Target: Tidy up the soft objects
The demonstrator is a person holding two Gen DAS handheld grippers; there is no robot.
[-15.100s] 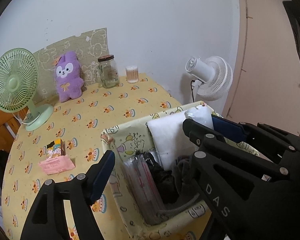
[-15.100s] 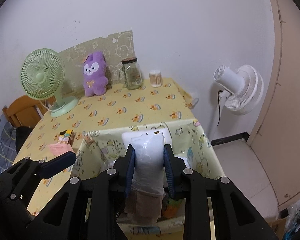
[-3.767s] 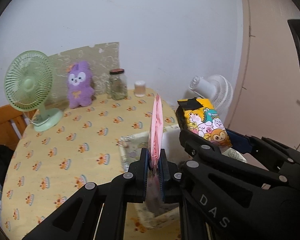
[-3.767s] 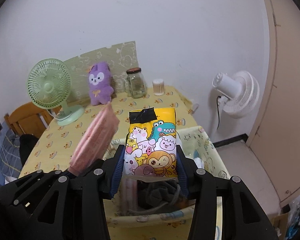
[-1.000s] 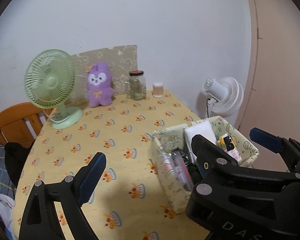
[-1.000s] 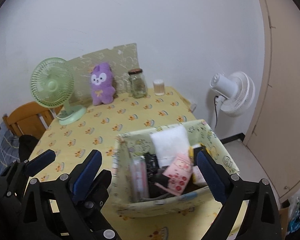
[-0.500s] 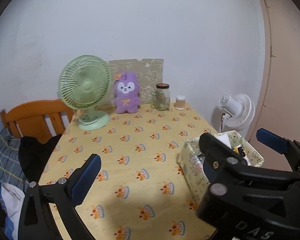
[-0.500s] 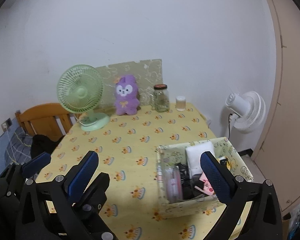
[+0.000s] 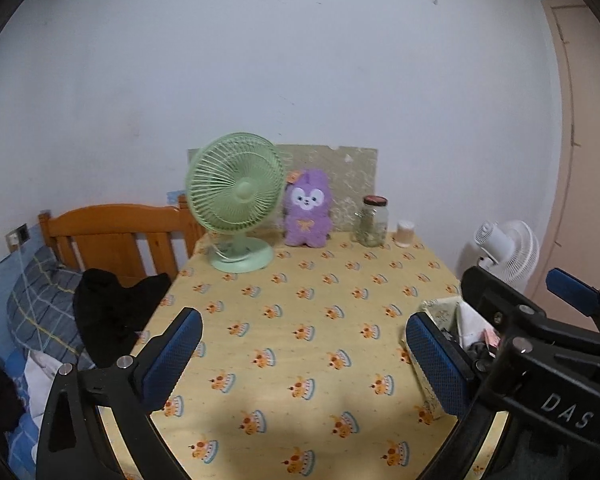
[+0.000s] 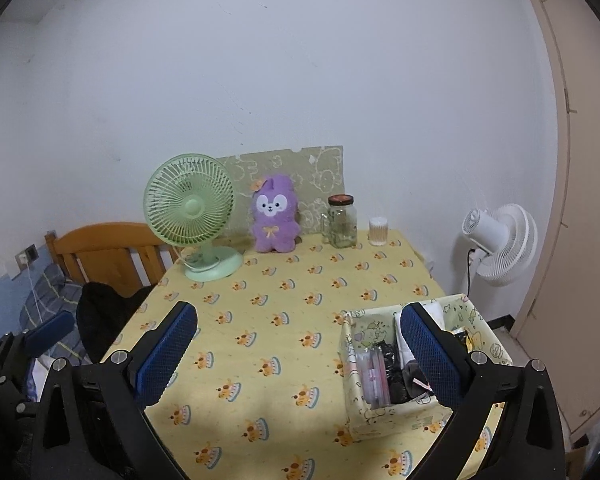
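A yellow printed fabric box (image 10: 380, 416) stands at the table's near right corner, holding a white cloth (image 10: 436, 310), a pink packet (image 10: 370, 376) and dark items. In the left wrist view only the box's rim (image 9: 436, 306) shows, behind a finger. My left gripper (image 9: 300, 332) hovers over the tablecloth, open and empty. My right gripper (image 10: 298, 320) is also open and empty, its right finger in front of the box. A purple plush rabbit (image 10: 275, 216) sits upright against the far wall, well away from both grippers.
A green desk fan (image 10: 190, 208), a glass jar (image 10: 342, 222) and a small swab pot (image 10: 379, 231) line the table's far edge. A wooden chair (image 10: 108, 256) with a black garment (image 10: 104, 316) stands left. A white floor fan (image 10: 500, 242) stands right.
Both grippers have drawn back and up from the box, so it now sits lower and to the right. The left view has swung left, bringing the chair and bedding into sight.
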